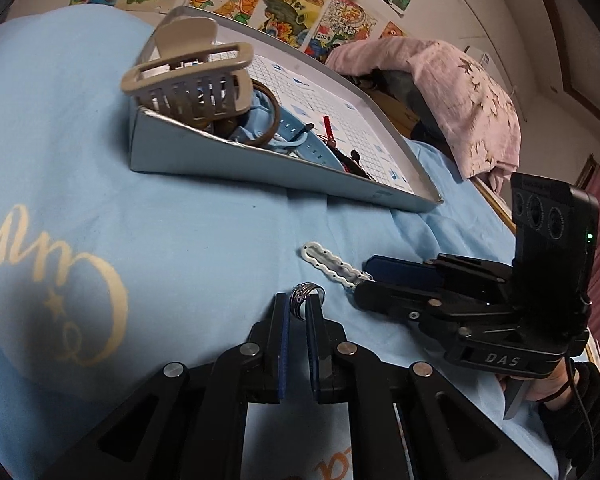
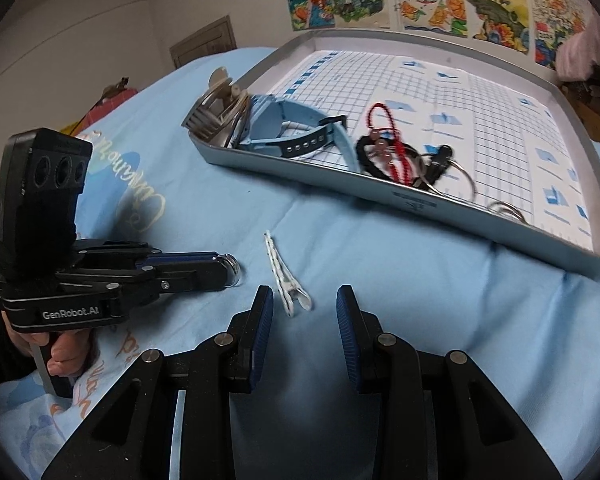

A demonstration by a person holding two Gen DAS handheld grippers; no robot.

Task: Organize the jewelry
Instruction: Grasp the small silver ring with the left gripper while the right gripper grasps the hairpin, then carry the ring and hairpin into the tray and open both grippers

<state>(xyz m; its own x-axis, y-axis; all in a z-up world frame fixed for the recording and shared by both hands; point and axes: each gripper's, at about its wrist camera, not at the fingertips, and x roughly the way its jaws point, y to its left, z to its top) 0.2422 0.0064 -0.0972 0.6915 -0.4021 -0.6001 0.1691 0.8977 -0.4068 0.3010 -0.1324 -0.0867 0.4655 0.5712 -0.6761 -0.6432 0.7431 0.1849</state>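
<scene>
In the left wrist view, my left gripper [image 1: 297, 305] is shut on a silver patterned ring [image 1: 309, 292], held upright just above the blue cloth. The right wrist view shows the same ring [image 2: 235, 269] at the left gripper's [image 2: 229, 271] tips. A white dotted hair clip [image 2: 287, 285] lies on the cloth between the fingers of my open right gripper [image 2: 304, 298], nearer the left pad [image 2: 262, 312] and not squeezed. In the left wrist view the white dotted hair clip [image 1: 331, 266] ends at the right gripper's [image 1: 363, 280] tips.
A shallow grey tray [image 2: 420, 209] with grid paper lies beyond. It holds a beige claw clip [image 1: 188, 80], a blue watch [image 2: 284, 128], a red bead chain [image 2: 392, 140], a black hair tie [image 2: 366, 152] and key rings [image 2: 462, 176]. A pink cloth [image 1: 460, 92] lies far right.
</scene>
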